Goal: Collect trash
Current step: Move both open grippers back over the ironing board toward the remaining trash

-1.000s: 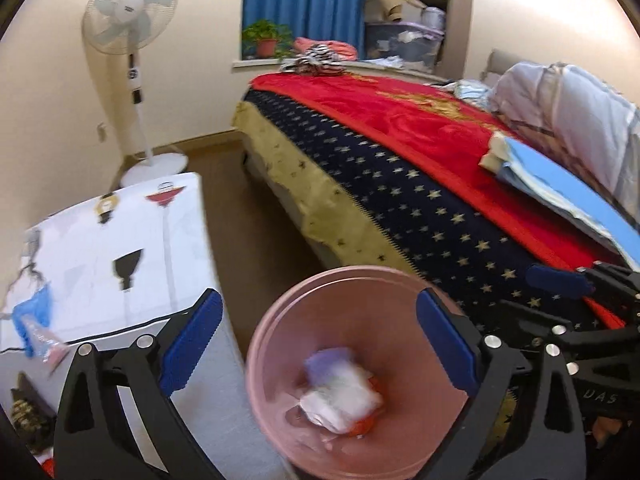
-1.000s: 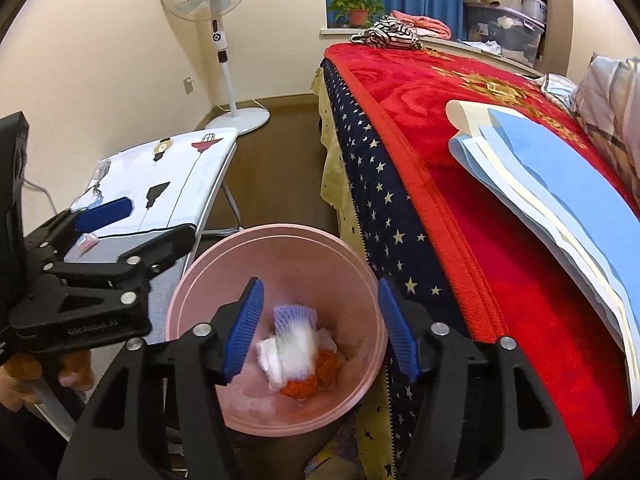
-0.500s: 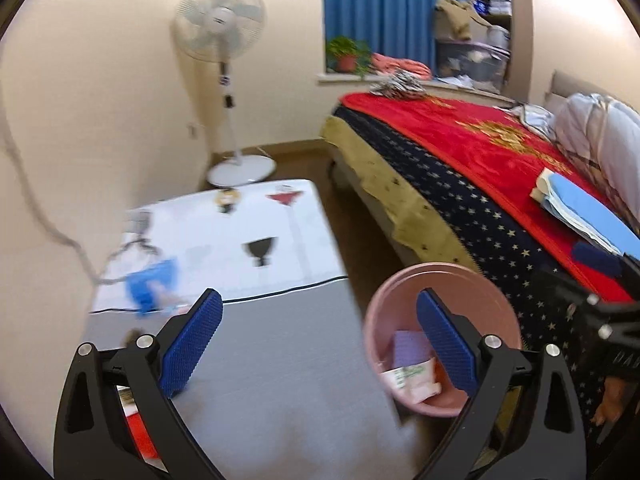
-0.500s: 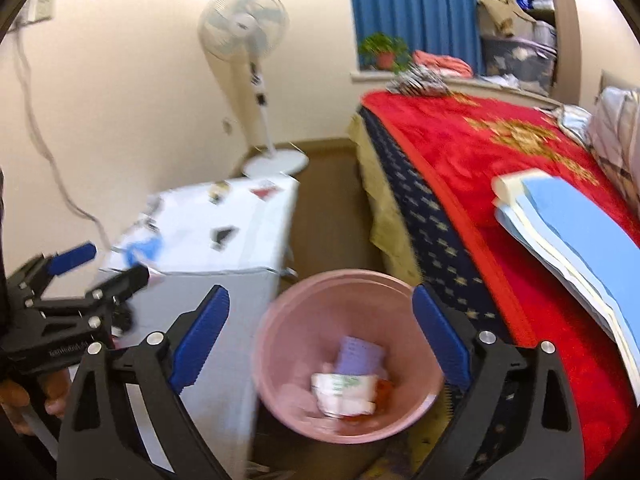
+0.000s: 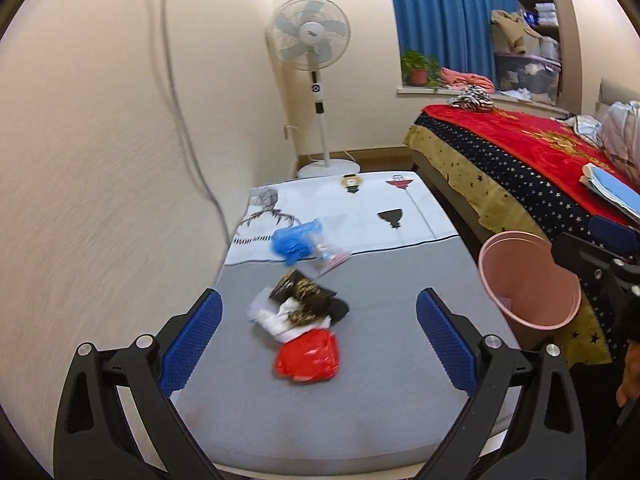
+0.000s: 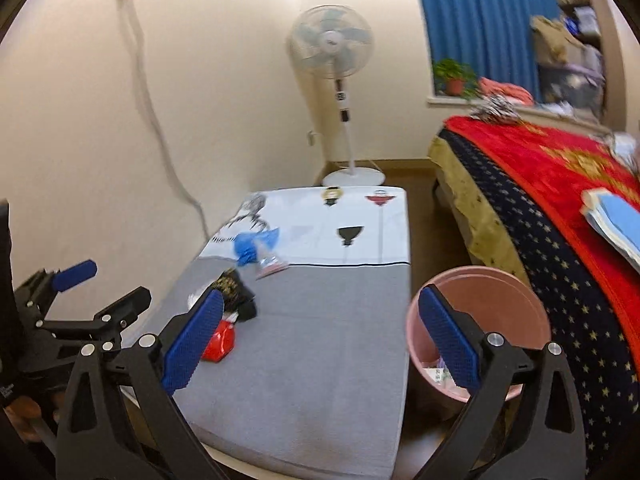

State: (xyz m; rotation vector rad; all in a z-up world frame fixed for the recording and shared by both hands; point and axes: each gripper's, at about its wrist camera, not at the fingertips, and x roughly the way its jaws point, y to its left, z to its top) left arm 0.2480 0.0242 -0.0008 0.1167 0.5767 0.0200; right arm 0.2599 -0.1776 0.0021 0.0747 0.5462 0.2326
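Trash lies on the grey-and-white table [image 5: 380,400]: a red wrapper [image 5: 307,357], a black-and-gold wrapper with white paper [image 5: 304,300], and a blue plastic piece [image 5: 296,237] on a clear packet. My left gripper [image 5: 318,332] is open and empty, low over the table in front of the red wrapper. The pink bin [image 5: 528,280] stands right of the table beside the bed; it holds some trash [image 6: 438,372]. My right gripper [image 6: 318,340] is open and empty, above the table's right side near the bin [image 6: 480,320]. The left gripper shows in the right wrist view [image 6: 100,296].
A bed with red and starred covers [image 5: 520,152] runs along the right, with blue folders [image 5: 612,188] on it. A standing fan [image 5: 316,80] is at the far wall. A cable [image 5: 180,100] hangs down the left wall.
Both grippers swung left from above the pink bin to over the table. The right gripper's jaws opened wider. The trash pile on the table came into view.
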